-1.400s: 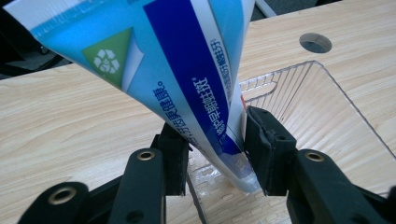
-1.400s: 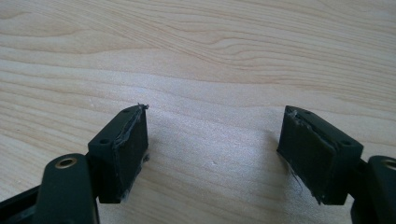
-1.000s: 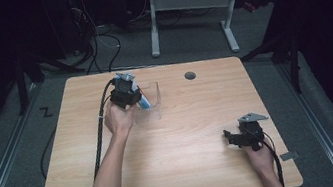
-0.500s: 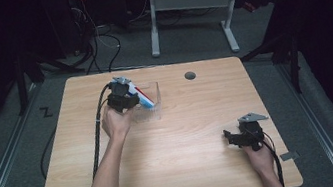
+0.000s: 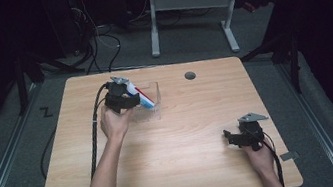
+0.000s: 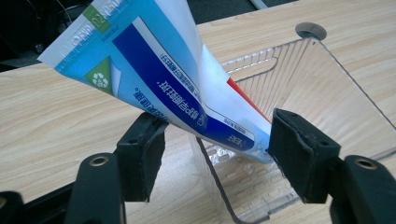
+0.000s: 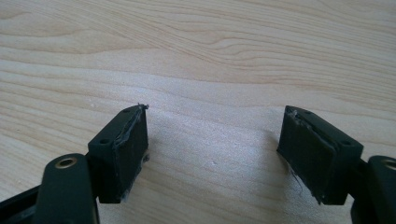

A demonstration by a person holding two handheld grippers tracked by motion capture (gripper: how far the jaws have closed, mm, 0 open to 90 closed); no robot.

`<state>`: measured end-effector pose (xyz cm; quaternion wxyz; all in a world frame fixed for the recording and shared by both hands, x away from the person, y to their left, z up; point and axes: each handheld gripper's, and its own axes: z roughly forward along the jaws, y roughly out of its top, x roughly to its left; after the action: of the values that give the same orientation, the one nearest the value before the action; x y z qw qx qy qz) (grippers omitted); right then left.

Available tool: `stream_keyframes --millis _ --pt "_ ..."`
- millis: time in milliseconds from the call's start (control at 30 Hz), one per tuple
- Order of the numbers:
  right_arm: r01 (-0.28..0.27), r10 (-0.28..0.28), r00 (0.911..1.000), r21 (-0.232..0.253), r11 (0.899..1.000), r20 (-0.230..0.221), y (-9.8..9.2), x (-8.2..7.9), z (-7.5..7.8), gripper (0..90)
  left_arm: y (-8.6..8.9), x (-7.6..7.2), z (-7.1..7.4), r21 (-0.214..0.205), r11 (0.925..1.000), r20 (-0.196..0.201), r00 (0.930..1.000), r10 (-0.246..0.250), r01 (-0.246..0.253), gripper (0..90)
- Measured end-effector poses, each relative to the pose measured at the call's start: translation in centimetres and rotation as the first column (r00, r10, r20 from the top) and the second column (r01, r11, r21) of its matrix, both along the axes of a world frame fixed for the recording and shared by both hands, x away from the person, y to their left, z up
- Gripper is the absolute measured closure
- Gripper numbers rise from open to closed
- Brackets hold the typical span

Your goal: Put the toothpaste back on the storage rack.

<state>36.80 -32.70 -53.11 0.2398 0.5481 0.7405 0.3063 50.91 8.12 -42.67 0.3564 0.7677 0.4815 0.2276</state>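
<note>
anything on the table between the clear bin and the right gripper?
Nothing: in the high view, bare wood runs from the clear bin to the right gripper.

Your pale wood-grain table looks smooth and matt. The clear ribbed plastic bin shines, and so does the glossy blue-and-white plastic tube. The black foam-like pads of your right gripper look matt, frayed at the edges.
</note>
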Motion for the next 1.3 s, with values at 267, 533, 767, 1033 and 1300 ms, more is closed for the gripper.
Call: stream_keyframes --millis 267,533,767,1033,1300 --pt "0.000 0.000 1.0000 0.000 1.000 0.000 0.0 0.0 0.0 23.8 0.4 -0.6 0.3 0.002 1.0000 0.008 1.0000 -0.002 0.002 36.2" --pt "0.000 0.000 1.0000 0.000 1.000 0.000 0.0 0.0 0.0 23.8 0.9 -1.2 0.0 0.020 0.9998 0.001 1.0000 -0.001 0.001 36.4" --pt "0.000 0.000 1.0000 0.000 1.000 -0.001 0.0 0.0 0.0 23.8 1.1 -1.7 0.3 0.030 0.9994 0.005 0.9999 -0.015 0.015 36.8" --pt "0.000 0.000 1.0000 0.000 1.000 0.000 0.0 0.0 0.0 23.8 1.0 -2.2 0.1 0.035 0.9988 -0.003 0.9994 -0.034 0.034 37.6" --pt "0.000 0.000 1.0000 0.000 1.000 0.000 0.0 0.0 0.0 23.8 1.7 -2.6 -0.1 0.012 0.9995 -0.009 0.9996 -0.029 0.029 38.5"
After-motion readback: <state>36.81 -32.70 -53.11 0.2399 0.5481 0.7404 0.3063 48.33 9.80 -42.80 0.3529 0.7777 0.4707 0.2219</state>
